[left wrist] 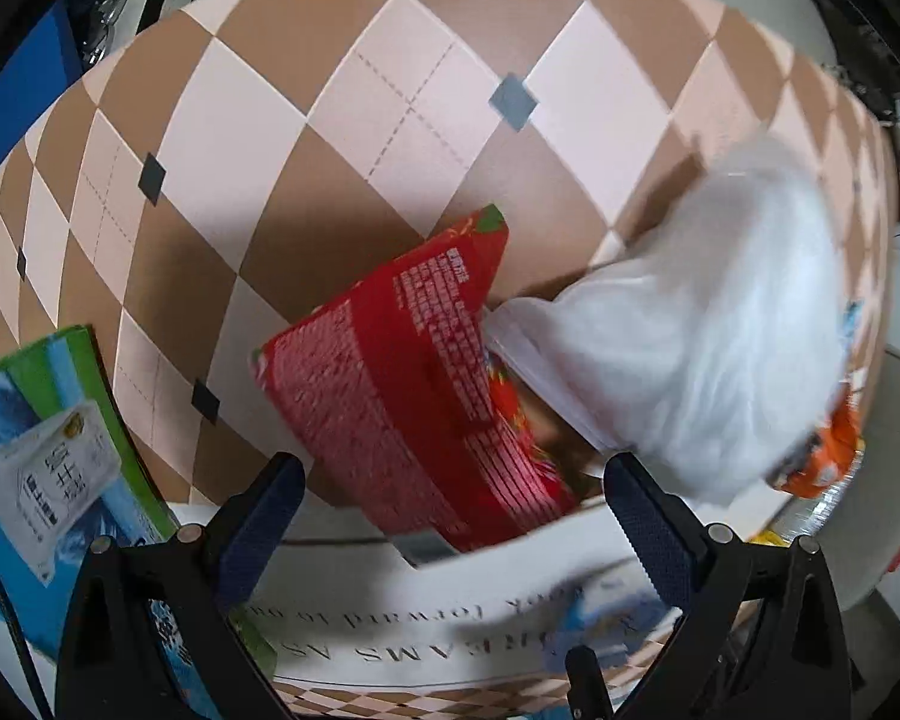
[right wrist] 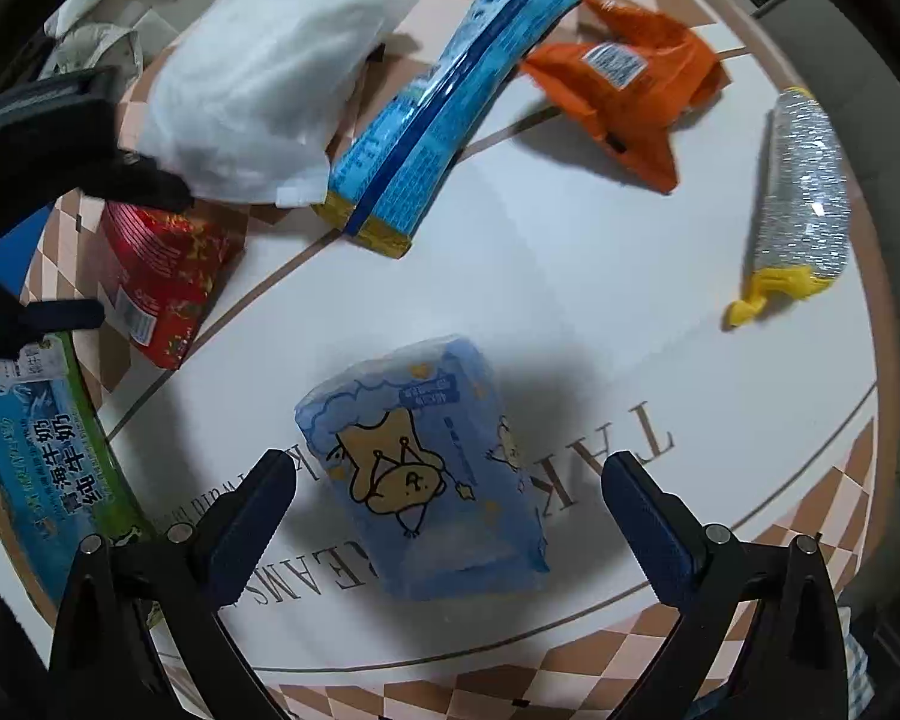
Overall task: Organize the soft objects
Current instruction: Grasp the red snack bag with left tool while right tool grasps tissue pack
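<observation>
Right wrist view: one white pouch (right wrist: 258, 90), one red packet (right wrist: 162, 276), one long blue packet (right wrist: 444, 114), one orange packet (right wrist: 636, 90), one silver bag (right wrist: 804, 192), one blue tissue pack (right wrist: 426, 474) on round table (right wrist: 630, 312). Right gripper (right wrist: 450, 516) spread wide around tissue pack, not touching. Left gripper (left wrist: 456, 510) likewise released near red packet; green-blue carton (right wrist: 54, 462) at table edge.

Home tabletop: checkered tablecloth (left wrist: 342, 138), snack bags (right wrist: 624, 84), milk carton (right wrist: 54, 456).

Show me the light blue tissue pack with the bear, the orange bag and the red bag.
Light blue tissue pack (right wrist: 423, 474), right wrist view, bear drawing.
Orange bag (right wrist: 630, 90), right wrist view, middle.
Red bag (left wrist: 402, 396), left wrist view, printed back.
</observation>
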A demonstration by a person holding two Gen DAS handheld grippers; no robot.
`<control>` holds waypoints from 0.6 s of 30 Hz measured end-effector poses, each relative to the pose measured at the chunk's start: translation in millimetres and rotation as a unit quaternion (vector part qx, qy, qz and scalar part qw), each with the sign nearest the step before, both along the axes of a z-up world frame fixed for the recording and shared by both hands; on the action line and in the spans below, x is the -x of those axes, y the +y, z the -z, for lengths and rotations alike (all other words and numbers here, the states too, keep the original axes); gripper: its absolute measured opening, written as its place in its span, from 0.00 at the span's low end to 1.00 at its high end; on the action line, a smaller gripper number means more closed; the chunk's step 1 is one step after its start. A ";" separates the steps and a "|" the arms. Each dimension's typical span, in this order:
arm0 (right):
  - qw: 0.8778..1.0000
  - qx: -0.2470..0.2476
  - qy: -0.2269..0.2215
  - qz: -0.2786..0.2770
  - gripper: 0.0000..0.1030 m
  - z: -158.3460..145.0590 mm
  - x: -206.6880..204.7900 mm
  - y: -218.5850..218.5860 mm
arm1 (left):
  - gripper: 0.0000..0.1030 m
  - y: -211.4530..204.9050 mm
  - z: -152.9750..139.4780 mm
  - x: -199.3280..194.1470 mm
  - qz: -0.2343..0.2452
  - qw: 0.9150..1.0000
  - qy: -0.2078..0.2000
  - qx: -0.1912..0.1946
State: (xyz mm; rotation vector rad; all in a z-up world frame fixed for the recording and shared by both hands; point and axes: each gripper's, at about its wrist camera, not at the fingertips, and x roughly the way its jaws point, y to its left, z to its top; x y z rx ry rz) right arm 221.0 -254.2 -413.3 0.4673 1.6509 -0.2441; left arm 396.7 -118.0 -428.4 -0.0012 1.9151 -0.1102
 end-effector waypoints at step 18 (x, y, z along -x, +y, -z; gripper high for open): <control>0.999 0.000 0.008 -0.032 0.46 -9.2 14.4 35.9 | 0.43 22.7 -69.6 73.2 0.068 0.993 -0.095 -0.004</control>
